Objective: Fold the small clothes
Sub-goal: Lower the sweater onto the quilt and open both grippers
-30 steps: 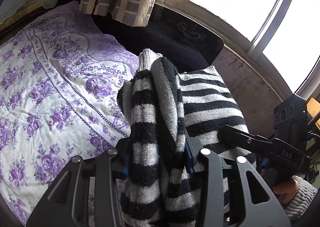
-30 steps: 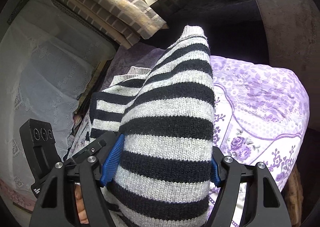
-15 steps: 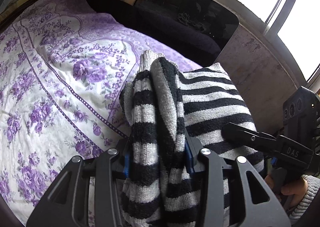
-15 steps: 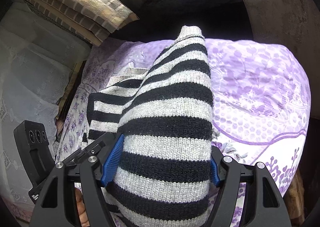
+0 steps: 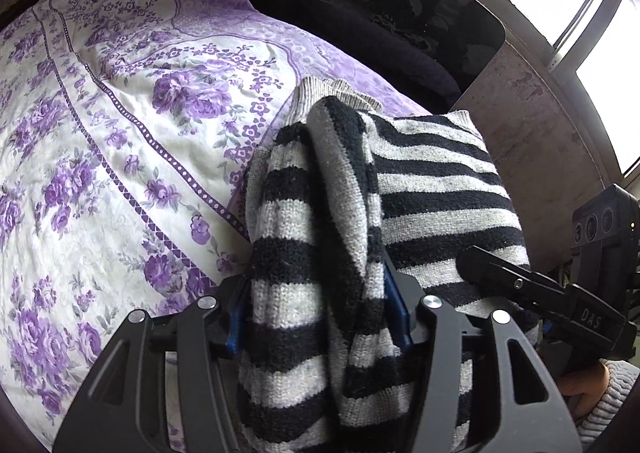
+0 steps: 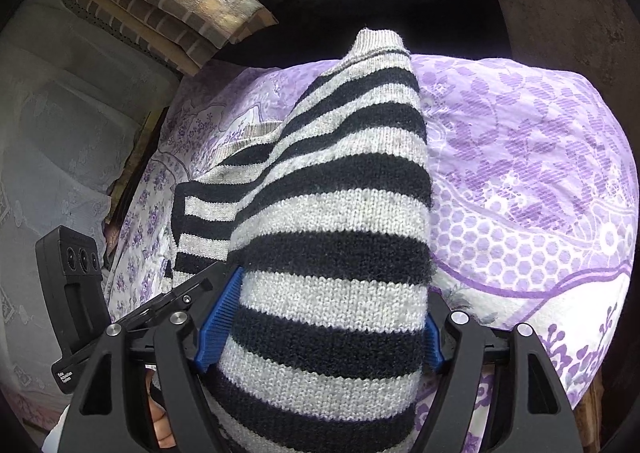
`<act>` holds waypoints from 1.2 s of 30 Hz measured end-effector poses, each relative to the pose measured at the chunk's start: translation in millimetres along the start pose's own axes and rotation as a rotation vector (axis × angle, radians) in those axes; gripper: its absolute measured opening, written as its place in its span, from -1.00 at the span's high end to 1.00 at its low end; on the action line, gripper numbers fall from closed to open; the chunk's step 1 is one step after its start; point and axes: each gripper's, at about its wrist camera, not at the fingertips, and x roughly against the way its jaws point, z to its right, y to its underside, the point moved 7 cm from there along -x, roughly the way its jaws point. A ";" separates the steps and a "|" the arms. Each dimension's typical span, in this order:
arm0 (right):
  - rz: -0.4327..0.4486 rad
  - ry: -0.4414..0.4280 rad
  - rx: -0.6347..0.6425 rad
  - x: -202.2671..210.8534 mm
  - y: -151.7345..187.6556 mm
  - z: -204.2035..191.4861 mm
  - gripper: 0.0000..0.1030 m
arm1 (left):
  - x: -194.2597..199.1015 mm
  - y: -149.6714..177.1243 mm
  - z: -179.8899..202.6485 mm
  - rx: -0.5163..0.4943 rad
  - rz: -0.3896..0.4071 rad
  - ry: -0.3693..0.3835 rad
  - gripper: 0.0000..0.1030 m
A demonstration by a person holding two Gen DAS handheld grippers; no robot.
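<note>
Both grippers lower a striped knit sweater point(image 5: 420, 189) onto the floral bedspread point(image 5: 100, 157). The left gripper point(image 5: 318, 317) has a bunched fold of the sweater between its blue pads point(image 5: 234, 327); its jaws have just been opening, and whether the pads still press cannot be told. The right gripper point(image 6: 320, 329), at 3 o'clock in the left view, has its jaws spread wide around a thick roll of the sweater, pads touching both flanks. The cuff point(image 6: 378, 41) points to 12 o'clock. To do this step well, lay the fold flat on the bedspread, edges aligned, before both jaws let go; releasing one side early would likely let the fold slump.
</note>
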 end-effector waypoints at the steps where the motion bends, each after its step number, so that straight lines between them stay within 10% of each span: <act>1: 0.001 0.000 0.002 -0.2 0.2 -0.1 -0.47 | 0.0 1.1 -0.2 -0.001 0.001 -0.004 -0.08; 15: -0.004 0.019 -0.001 5.7 0.9 -2.9 -0.49 | 10.4 8.0 -5.3 -0.018 0.010 -0.115 -0.51; 36: 0.068 0.113 0.133 96.2 31.7 -33.3 -0.51 | 83.5 30.2 10.3 -0.022 0.080 -0.146 -0.48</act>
